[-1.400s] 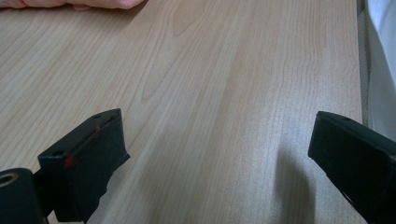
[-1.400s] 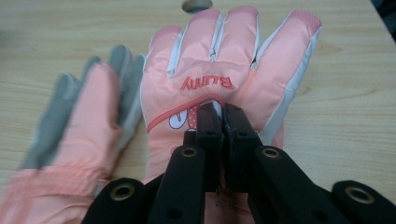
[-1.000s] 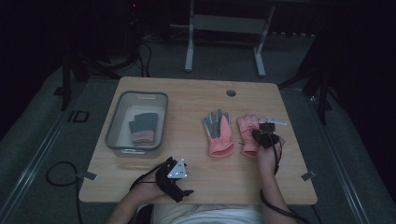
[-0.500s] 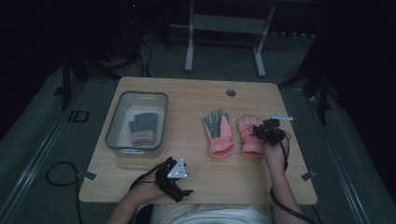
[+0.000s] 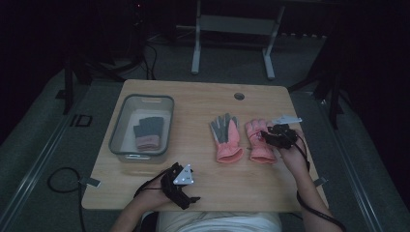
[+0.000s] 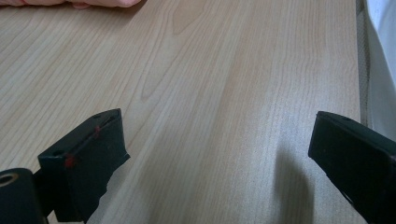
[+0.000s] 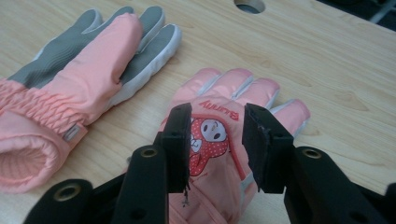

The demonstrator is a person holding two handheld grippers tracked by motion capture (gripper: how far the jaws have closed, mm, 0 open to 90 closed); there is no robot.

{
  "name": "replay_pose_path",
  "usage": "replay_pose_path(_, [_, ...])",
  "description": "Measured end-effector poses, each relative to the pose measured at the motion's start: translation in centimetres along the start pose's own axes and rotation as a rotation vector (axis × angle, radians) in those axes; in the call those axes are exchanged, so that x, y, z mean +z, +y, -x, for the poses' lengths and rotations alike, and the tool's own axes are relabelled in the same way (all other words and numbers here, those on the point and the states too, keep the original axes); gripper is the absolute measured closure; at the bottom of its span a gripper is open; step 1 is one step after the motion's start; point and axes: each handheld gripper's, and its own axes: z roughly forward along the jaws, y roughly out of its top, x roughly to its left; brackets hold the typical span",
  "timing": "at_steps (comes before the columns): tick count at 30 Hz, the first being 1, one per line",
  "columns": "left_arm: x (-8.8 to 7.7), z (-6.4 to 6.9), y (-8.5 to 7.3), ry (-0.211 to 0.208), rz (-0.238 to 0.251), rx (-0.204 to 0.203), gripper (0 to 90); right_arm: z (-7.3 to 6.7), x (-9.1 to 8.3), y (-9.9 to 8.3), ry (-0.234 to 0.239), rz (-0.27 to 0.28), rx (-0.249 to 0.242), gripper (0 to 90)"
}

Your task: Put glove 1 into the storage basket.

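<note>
R gripper (image 7: 215,140) is hovering just above the pink padded glove w/ cartoon patch (image 7: 219,154), jaws partly apart and just been opening, nothing clamped btwn them. That glove is lying flat on the light wooden table (image 5: 203,101), beside the pink-and-grey glove (image 5: 226,137). L gripper (image 6: 219,154) is resting near the table's front edge, jaws wide apart over bare wood.

Pink cartoon-print glove (image 7: 219,154) flat on table, beside its palm-up mate (image 7: 79,70)
</note>
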Motion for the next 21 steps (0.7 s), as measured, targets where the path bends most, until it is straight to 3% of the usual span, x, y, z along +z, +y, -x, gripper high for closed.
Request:
replay_pose_path(9, [0.0,0.0,0.0,0.0,0.003,-0.001,3.6,0.1,1.4,-0.6,-0.013,-0.044,-0.005,59.1])
replay_pose_path(12, [0.0,0.1,0.0,0.002,-0.004,0.006,3.6,0.0,2.9,-1.8,-0.036,-0.082,0.015,56.1])
replay_pose_path(15, [0.0,0.1,0.0,0.001,0.001,0.004,3.6,0.0,3.2,-2.1,-0.034,-0.078,0.031,57.1])
replay_pose_path(19, [0.0,0.0,-0.1,-0.001,-0.004,0.001,3.6,-0.6,3.7,-2.4,-0.054,-0.083,-0.023,70.8])
replay_pose_path(21, [-0.1,0.0,-0.1,0.0,-0.002,0.001,3.6,-0.7,3.9,-2.3,-0.051,-0.088,0.002,78.2])
